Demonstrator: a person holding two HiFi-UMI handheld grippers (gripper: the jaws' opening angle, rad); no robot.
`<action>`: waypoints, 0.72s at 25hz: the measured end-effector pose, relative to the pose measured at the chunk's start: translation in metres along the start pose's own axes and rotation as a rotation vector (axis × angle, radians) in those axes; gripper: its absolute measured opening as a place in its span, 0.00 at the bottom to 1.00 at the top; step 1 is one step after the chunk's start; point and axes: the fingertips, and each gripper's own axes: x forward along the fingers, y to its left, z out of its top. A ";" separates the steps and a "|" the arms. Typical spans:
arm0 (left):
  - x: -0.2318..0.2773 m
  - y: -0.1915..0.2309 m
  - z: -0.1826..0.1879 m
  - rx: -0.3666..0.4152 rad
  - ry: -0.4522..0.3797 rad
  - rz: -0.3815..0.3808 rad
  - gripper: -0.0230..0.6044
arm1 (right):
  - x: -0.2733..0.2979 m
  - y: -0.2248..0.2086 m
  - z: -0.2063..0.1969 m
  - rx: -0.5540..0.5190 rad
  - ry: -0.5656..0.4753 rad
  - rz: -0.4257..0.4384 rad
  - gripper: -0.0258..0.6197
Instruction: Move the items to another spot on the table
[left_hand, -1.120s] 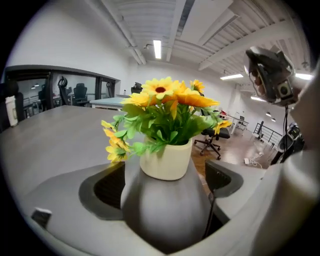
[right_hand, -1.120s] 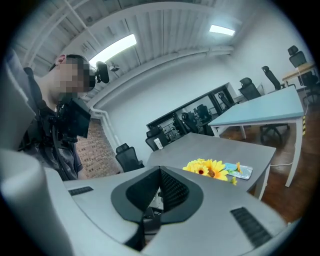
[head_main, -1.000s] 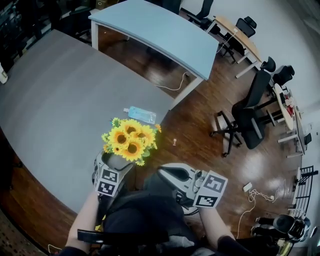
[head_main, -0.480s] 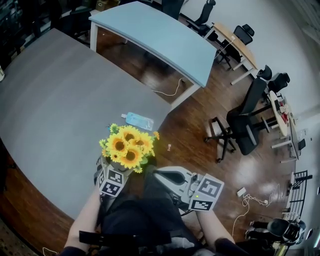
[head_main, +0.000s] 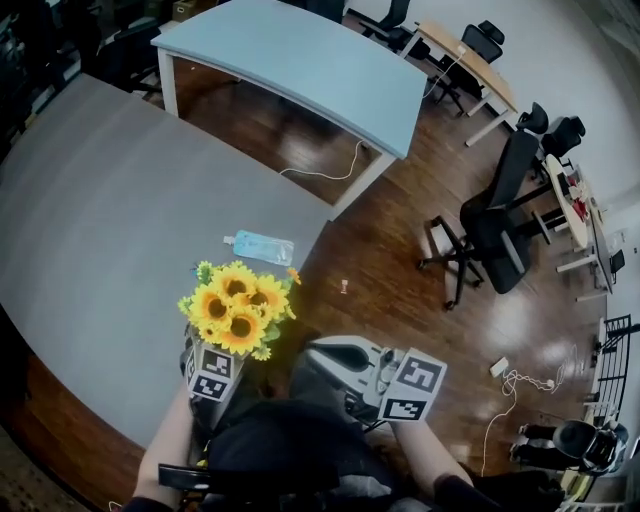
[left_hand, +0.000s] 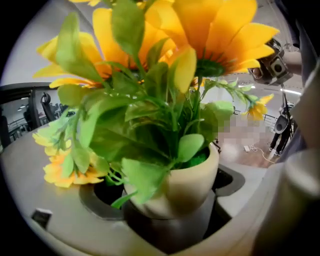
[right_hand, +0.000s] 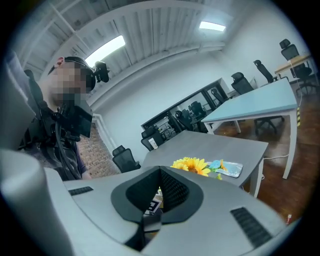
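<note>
The left gripper (left_hand: 170, 225) had its jaws closed on a cream pot (left_hand: 192, 182) of artificial sunflowers (head_main: 232, 308), one jaw on each side of the pot's lower half. The yellow heads and green leaves stood above the jaws and filled most of the left gripper view. In the head view the bouquet sat over the near edge of the grey table (head_main: 100, 200), close to the person's body. No view showed whether the pot's base touched the tabletop, because the blooms covered it.

Just beyond the flowers a bluish plastic packet (head_main: 258, 247) lay flat on the table near its right-hand corner, apart from the bouquet.

The right gripper (right_hand: 160, 172) was held off the table over the wooden floor (head_main: 400, 300), beside the person's torso. Its jaws were pressed together with nothing between them. Its own view looked across the grey table toward the sunflowers and the packet.

A pale blue table (head_main: 300, 60) stood further off, and black office chairs (head_main: 495, 235) were to the right.
</note>
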 end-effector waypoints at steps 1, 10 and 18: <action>-0.001 0.002 0.000 0.003 -0.004 0.004 0.86 | -0.001 -0.004 0.000 0.008 -0.009 0.001 0.01; -0.002 -0.008 0.008 -0.128 0.015 -0.057 0.85 | -0.037 -0.065 -0.028 -0.010 0.096 0.035 0.01; -0.035 -0.023 0.013 -0.403 -0.020 -0.188 0.85 | -0.010 -0.095 -0.079 -0.004 0.346 0.189 0.28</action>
